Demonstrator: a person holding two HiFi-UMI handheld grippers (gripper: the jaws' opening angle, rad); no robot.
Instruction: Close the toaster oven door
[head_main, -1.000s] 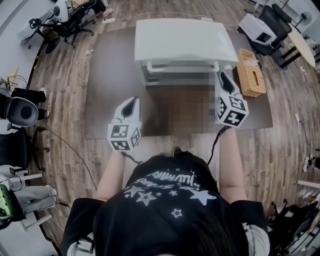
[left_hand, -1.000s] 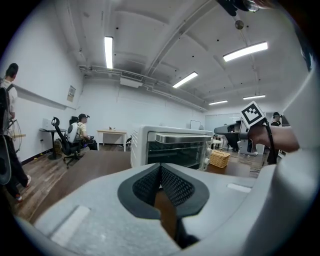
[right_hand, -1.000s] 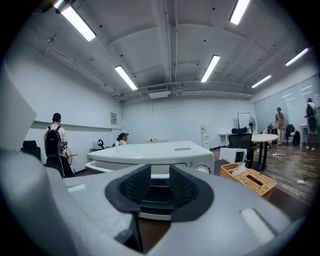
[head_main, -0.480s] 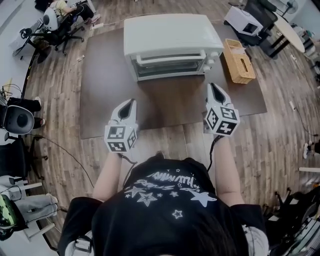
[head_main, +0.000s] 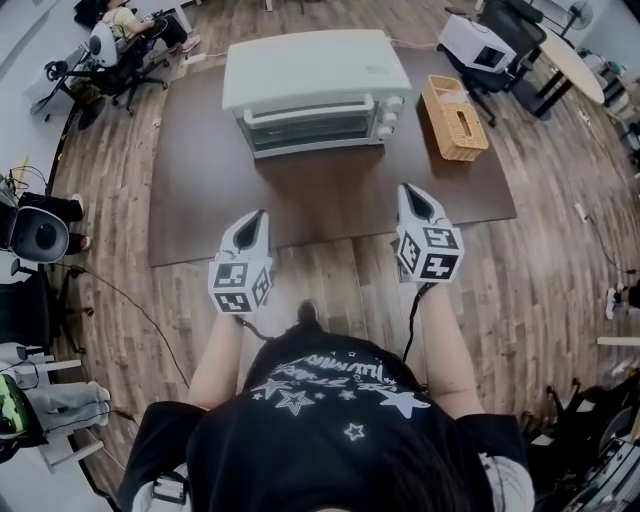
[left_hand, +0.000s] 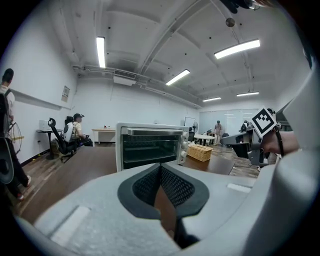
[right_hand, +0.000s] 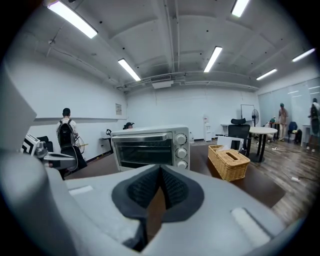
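Observation:
The white toaster oven stands at the far side of the dark brown table, its glass door shut and upright with the handle along the top; it also shows as the oven and the oven, three knobs on its right. My left gripper hovers over the table's near edge, well short of the oven, shut with nothing in it. My right gripper hangs level with it on the right, also shut and empty. The pads meet tip to tip.
A wicker tissue box sits on the table right of the oven. Office chairs and a person are at the far left, a desk and round table at the far right. Cables trail across the wooden floor on the left.
The oven door, part open a second ago, now stands shut. Both grippers have drawn back from the oven toward the near table edge, and the right one's jaws have come together.

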